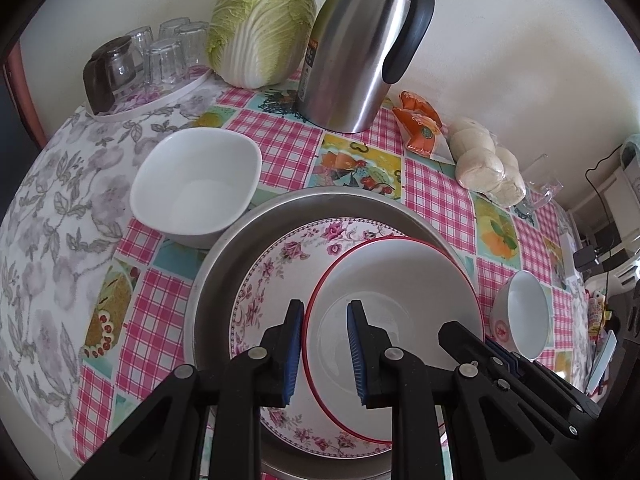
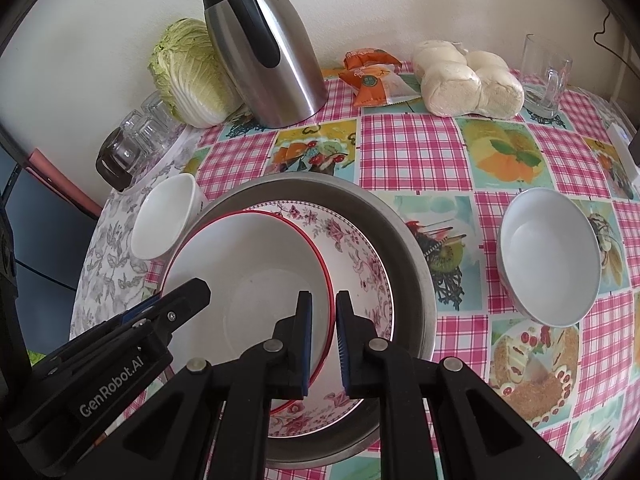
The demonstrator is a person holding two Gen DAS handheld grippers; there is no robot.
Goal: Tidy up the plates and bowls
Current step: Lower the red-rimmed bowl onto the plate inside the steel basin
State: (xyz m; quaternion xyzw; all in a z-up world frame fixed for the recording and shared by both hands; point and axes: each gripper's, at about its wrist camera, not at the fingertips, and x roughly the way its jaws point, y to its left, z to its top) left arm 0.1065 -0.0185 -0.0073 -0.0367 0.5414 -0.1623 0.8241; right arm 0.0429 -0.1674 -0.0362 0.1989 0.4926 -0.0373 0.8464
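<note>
Now two grippers hold one bowl.
Each hand-held gripper, left [image 1: 324, 354] and right [image 2: 324, 344], pinches the red-rimmed bowl's [image 1: 400, 280] rim on opposite sides, the bowl between them.

We find both wrist cameras angled steeply down, close above the table. The left wrist view sits over the red-rimmed bowl's [image 1: 394, 336] left edge — the right wrist view over its right edge [image 2: 248, 300]. Both share the metal basin [image 1: 224, 264], thermos jug [image 1: 360, 48] and napa cabbage [image 1: 262, 24] at the wall.
</note>
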